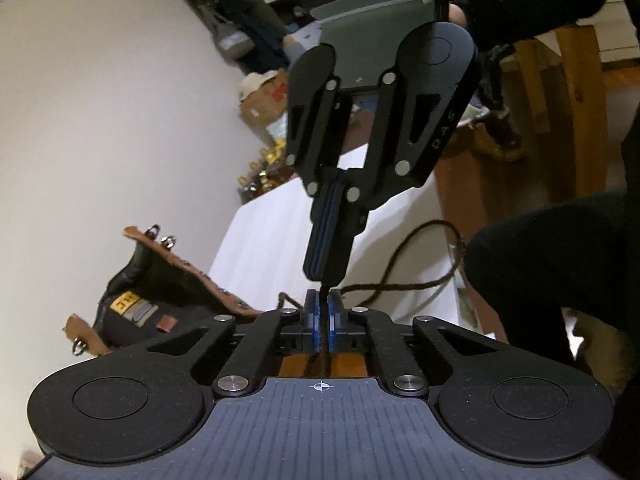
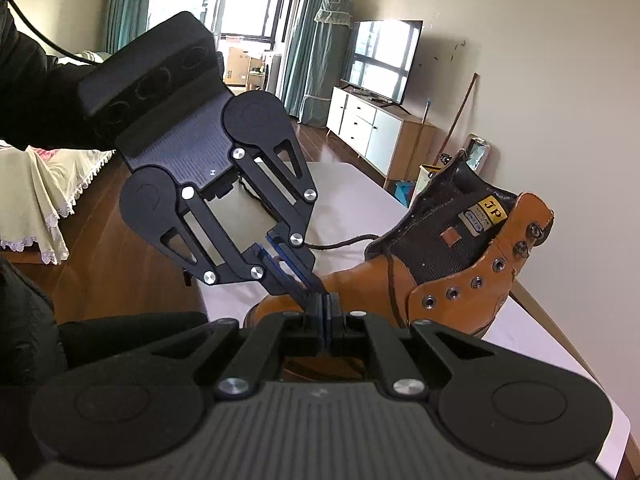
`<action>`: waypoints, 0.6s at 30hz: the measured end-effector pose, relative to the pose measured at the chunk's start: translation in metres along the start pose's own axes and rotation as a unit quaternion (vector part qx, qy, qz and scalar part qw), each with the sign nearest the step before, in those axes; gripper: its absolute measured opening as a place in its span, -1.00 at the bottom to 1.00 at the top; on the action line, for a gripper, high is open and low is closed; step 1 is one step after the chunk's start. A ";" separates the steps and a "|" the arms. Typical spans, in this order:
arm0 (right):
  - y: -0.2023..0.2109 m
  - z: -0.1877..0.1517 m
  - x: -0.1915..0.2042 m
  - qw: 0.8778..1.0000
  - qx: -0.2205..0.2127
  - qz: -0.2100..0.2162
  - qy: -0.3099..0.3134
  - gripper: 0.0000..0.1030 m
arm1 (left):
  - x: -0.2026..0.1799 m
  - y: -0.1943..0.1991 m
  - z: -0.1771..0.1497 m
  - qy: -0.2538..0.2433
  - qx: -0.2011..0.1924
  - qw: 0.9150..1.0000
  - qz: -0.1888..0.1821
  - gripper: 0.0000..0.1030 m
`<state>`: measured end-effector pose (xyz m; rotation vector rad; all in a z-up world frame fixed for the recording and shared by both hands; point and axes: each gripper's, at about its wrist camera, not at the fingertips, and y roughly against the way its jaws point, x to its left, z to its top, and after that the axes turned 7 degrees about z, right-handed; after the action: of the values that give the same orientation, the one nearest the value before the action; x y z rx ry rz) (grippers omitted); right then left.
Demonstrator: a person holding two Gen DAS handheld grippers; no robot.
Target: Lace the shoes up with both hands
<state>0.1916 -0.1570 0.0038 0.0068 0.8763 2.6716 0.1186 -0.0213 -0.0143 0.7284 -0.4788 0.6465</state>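
A tan leather boot [image 2: 460, 292] with a black tongue lies on a white table [image 2: 360, 192]; in the left wrist view the boot [image 1: 168, 304] is at the left. Its dark brown lace [image 1: 400, 285] loops over the table and runs to where both grippers meet tip to tip. My left gripper [image 1: 323, 316] is shut, with a dark strand of lace between its blue pads. My right gripper [image 1: 325, 276] comes down from above, shut, and the same strand leaves its tips. In the right wrist view my right gripper [image 2: 326, 316] touches my left gripper [image 2: 318, 292] just in front of the boot's toe.
A person's dark sleeve [image 1: 560, 260] is at the right. A wooden chair [image 1: 576, 92] and cardboard boxes [image 1: 264, 100] stand beyond the table. A television [image 2: 384, 60] on a white cabinet [image 2: 372, 128] lines the far wall, and a cloth-covered sofa [image 2: 40, 184] is at the left.
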 end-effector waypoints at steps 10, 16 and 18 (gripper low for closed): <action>0.002 -0.003 -0.027 0.992 0.014 -0.103 -0.072 -0.75 | 0.022 0.004 -0.022 0.062 0.035 0.996 0.055 -0.92; -0.016 0.010 -0.050 0.978 0.026 -0.155 -0.135 -0.24 | 0.032 0.002 -0.027 0.098 0.044 0.990 0.092 -0.92; -0.021 0.016 -0.060 0.967 0.009 -0.171 -0.187 -0.23 | 0.035 -0.002 -0.027 0.104 0.048 0.988 0.099 -0.92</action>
<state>0.2565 -0.1509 0.0103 0.3248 0.7050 2.2386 0.1497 0.0106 -0.0117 0.6993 -0.3311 0.9280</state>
